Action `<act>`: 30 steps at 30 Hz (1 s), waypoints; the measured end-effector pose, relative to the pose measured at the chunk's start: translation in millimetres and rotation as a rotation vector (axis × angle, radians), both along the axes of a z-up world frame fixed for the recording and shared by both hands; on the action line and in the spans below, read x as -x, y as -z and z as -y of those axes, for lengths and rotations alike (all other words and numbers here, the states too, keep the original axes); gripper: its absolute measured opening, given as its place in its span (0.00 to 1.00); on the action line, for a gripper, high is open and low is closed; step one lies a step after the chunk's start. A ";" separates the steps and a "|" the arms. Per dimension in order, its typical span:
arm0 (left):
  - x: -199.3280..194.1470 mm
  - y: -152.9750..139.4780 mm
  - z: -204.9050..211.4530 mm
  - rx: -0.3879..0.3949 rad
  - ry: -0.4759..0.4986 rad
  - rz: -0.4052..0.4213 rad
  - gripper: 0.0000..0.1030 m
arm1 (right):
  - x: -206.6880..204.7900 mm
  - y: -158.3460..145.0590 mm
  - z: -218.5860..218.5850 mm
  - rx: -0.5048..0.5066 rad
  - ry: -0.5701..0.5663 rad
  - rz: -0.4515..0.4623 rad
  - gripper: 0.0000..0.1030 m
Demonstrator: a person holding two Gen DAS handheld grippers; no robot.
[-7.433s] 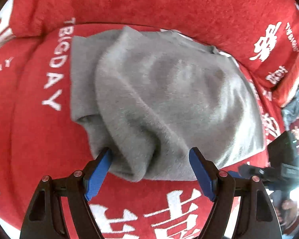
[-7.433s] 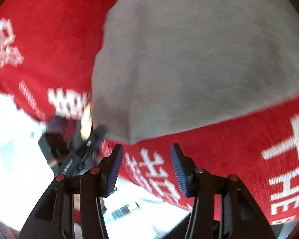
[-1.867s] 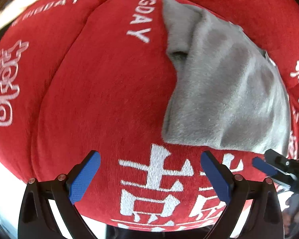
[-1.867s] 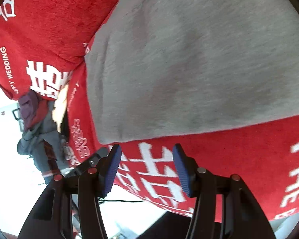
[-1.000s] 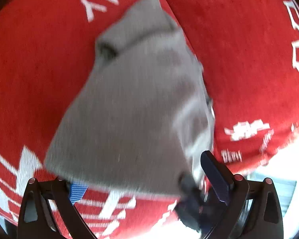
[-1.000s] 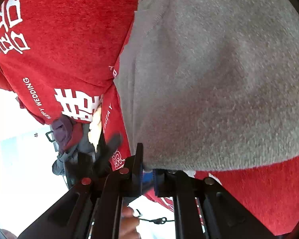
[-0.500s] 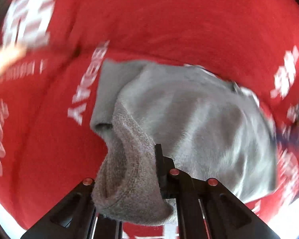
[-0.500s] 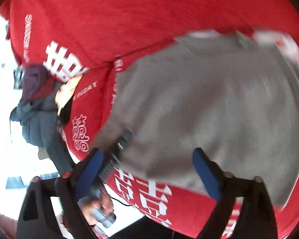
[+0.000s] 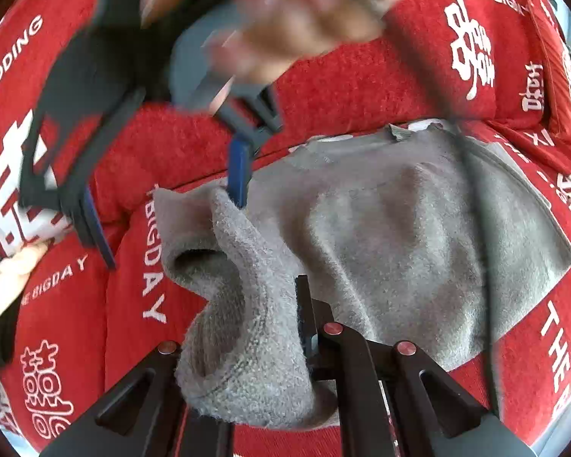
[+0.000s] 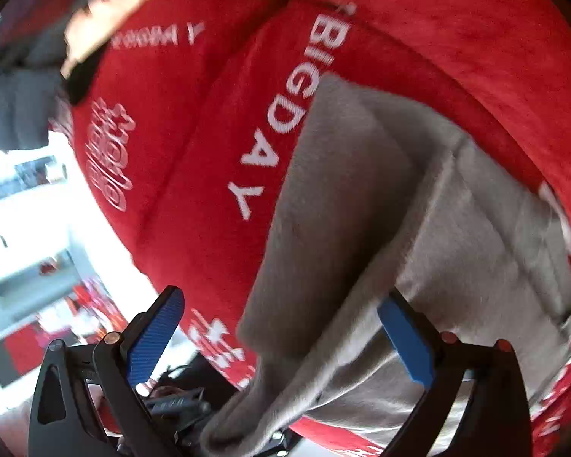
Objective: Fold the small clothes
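Garment (image 9: 399,251), grey and fuzzy, lies on the red cover (image 9: 342,87) with one corner lifted. The left gripper (image 9: 281,346) has its jaws together, clamped on that corner: in the left wrist view a thick bunch of the knit bulges up between the black fingers and hangs over the near side, and a rolled tube of fabric runs from the clamp up toward the garment's far left corner, with a dark opening beside it.

The right gripper (image 10: 281,339) has its jaws wide apart. In its own view the blue pads (image 10: 150,337) stand either side of a raised fold of the garment (image 10: 418,236); the right pad lies against or just under the grey cloth, and the left pad is clear of it, over the cover's edge. In the left wrist view the same gripper (image 9: 163,205) comes down from above, blurred, with one blue pad touching the garment's far left edge and the other off to the left over the cover. A hand (image 9: 293,26) holding it shows as a blur at the top.

The rest of the garment spreads flat to the right, its far edge against the red cushion (image 9: 456,57) behind. White letters and characters are printed on the cover (image 10: 217,122) around it, "BIGDAY" running just beside the garment's left edge.
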State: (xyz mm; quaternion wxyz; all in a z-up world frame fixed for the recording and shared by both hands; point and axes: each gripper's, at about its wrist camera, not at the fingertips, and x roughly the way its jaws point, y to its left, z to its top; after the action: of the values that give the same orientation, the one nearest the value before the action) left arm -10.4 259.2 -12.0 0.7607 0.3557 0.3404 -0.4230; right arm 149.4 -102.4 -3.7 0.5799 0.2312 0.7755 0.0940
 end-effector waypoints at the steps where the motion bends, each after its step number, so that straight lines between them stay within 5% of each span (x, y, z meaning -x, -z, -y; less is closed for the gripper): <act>1: 0.4 -0.5 0.8 0.001 0.002 0.002 0.09 | -2.2 6.5 -4.8 0.021 -0.027 -0.012 0.98; 3: 1.0 -2.6 2.6 0.005 0.000 0.003 0.09 | -2.3 11.8 -7.2 0.052 -0.052 -0.022 0.96; 4: 1.1 -3.0 3.4 0.005 0.000 0.003 0.09 | 0.7 14.1 -4.0 0.086 -0.052 -0.019 0.74; 5: 1.3 -4.5 3.7 0.004 0.000 0.004 0.09 | 3.8 14.2 0.8 0.116 -0.041 -0.015 0.26; 6: 1.2 -5.8 4.8 0.001 0.002 -0.001 0.09 | 8.1 12.9 7.4 0.141 -0.020 -0.009 0.22; 15: 57.0 -57.9 39.1 0.068 0.167 0.037 0.09 | 130.4 -83.6 104.0 -0.108 0.399 0.392 0.21; 21: 134.8 -67.9 99.1 0.089 0.364 0.034 0.09 | 254.9 -123.4 175.3 -0.107 0.622 0.574 0.21; 25: 180.4 -42.5 139.5 0.046 0.457 -0.010 0.09 | 341.6 -107.9 223.7 -0.071 0.797 0.583 0.21; 30: 224.4 26.5 173.3 -0.090 0.528 -0.047 0.09 | 424.9 -38.7 261.4 -0.034 0.970 0.473 0.21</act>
State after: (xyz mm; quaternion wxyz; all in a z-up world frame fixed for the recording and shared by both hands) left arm -234.8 85.9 -38.5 0.5992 0.4559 0.2719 -0.5993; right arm -275.5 -363.8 34.9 0.7116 0.5447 0.4265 -0.1227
